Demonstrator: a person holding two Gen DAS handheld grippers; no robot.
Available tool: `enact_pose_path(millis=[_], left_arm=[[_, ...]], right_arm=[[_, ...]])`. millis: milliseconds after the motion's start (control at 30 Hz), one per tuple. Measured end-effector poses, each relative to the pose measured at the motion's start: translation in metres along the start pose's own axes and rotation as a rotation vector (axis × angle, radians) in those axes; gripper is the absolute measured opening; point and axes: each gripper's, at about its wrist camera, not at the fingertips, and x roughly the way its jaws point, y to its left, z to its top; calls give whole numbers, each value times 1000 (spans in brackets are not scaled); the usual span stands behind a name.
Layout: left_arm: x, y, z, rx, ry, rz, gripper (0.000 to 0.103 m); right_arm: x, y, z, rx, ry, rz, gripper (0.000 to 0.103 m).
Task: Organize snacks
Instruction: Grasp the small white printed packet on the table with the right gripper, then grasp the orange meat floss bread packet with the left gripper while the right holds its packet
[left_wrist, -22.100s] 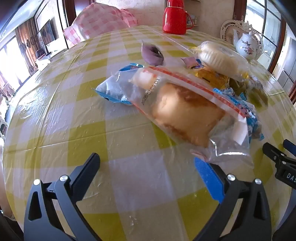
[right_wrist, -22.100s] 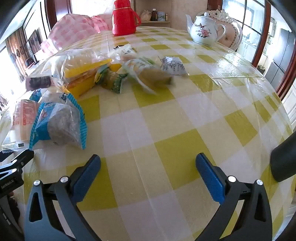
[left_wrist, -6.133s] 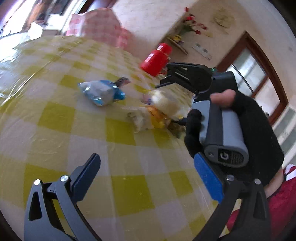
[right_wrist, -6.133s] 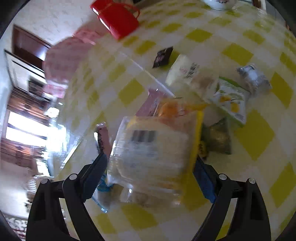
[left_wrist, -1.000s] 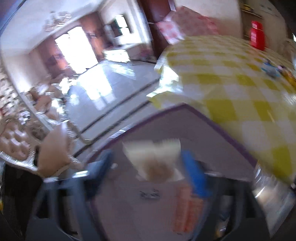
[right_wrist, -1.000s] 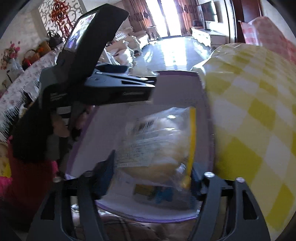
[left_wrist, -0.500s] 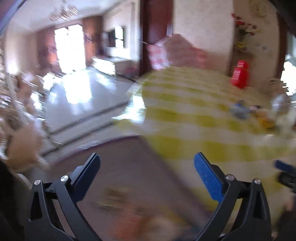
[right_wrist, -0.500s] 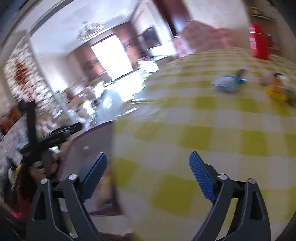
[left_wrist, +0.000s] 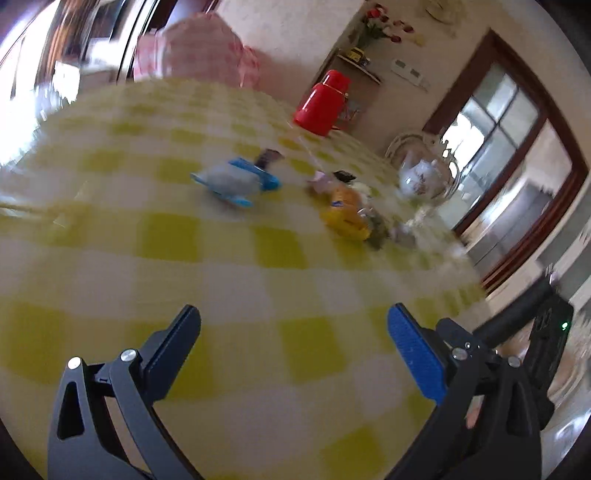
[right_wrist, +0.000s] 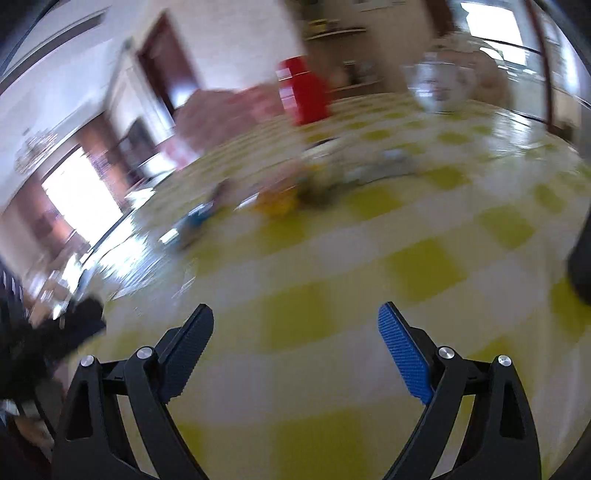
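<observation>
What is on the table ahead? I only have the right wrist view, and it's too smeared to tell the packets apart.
Observer: The left wrist view shows a blue-and-white packet lying apart from the rest, with a small dark packet just behind it.
Operator: And the yellow blur?
Observer: That is a yellow packet in a small heap with a pink wrapper, near the white teapot.
Operator: Is the left gripper carrying anything?
Observer: No. The left gripper is open, with nothing between its fingers.
</observation>
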Motion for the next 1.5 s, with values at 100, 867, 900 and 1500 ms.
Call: enact_pose_path(millis=[100, 867, 900, 1500], left_arm=[[36, -2, 2, -71, -22, -64, 101], [49, -19, 3, -27, -43, -159, 101], [47, -18, 3, -24, -44, -156, 101], [110, -63, 28, 174, 121, -22, 101]], right_arm=[[19, -23, 28, 44, -14, -67, 88], [200, -78, 173, 90, 148, -331, 84], [200, -74, 171, 53, 154, -358, 58], [35, -39, 37, -142, 50, -42, 39]])
